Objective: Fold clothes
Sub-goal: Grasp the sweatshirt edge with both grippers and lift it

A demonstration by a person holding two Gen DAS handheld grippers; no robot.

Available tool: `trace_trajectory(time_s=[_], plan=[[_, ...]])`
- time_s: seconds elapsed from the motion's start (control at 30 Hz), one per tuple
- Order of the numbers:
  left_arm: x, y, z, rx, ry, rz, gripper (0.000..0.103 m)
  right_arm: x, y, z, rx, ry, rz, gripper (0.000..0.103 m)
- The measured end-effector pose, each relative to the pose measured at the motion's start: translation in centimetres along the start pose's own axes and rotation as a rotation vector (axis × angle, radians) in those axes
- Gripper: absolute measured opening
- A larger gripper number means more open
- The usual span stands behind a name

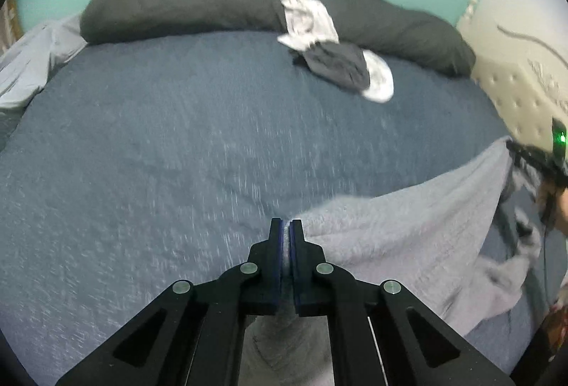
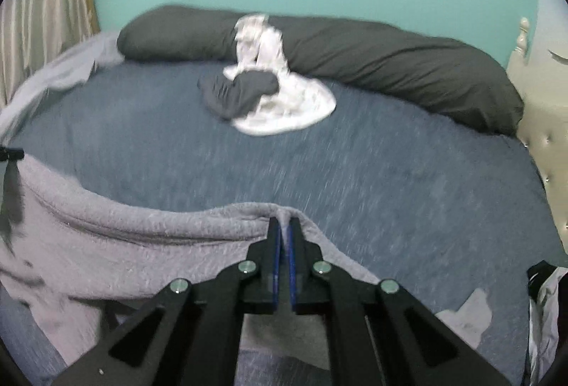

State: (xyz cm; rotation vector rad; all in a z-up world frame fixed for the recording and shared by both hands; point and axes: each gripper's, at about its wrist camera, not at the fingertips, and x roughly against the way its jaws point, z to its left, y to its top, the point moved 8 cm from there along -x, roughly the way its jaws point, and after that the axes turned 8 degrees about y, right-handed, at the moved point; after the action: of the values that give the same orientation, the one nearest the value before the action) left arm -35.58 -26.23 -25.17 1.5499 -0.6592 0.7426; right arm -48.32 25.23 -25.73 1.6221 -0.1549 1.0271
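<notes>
Hanging sideways between left gripper [image 1: 286, 226] and right gripper [image 2: 285, 224], grey garment [image 2: 117, 237].

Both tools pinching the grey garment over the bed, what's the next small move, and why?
Probably spread both tools apart and lower the grey garment flat onto the blue bedspread. The left tool and right tool each pinch its upper edge, the cloth sags between them and hangs bunched below, and the bedspread ahead looks bare.
</notes>
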Motion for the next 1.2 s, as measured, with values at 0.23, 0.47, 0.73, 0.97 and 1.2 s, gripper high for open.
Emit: trace_trajectory(time_s=[0.23, 0.47, 0.73, 0.97, 1.2], plan=[[-1.9, 4.7, 1.0, 0.081, 0.051, -0.022, 0.004, -1.2, 2.8, -1.3, -0.019, -0.036, 0.023, 0.003], [-7.2, 7.0, 1.7, 0.123, 0.113, 0.018, 0.004, -5.6, 2.6, -3.1, -0.058, -0.057, 0.080, 0.003], [-13.2, 6.4, 2.5, 0.174, 0.120, 0.092, 0.004, -11.3, 1.0, -3.6, -0.082, -0.069, 0.155, 0.003], [-13.1, 5.8, 3.5, 0.218, 0.058, 0.094, 0.010, -13.5, -0.9, -3.4, -0.134, -0.035, 0.201, 0.004], [-9.3, 4.5, 4.7, 0.172, -0.002, 0.099, 0.031, -12.4, -0.6, -2.6, -0.133, -0.012, 0.170, 0.013]])
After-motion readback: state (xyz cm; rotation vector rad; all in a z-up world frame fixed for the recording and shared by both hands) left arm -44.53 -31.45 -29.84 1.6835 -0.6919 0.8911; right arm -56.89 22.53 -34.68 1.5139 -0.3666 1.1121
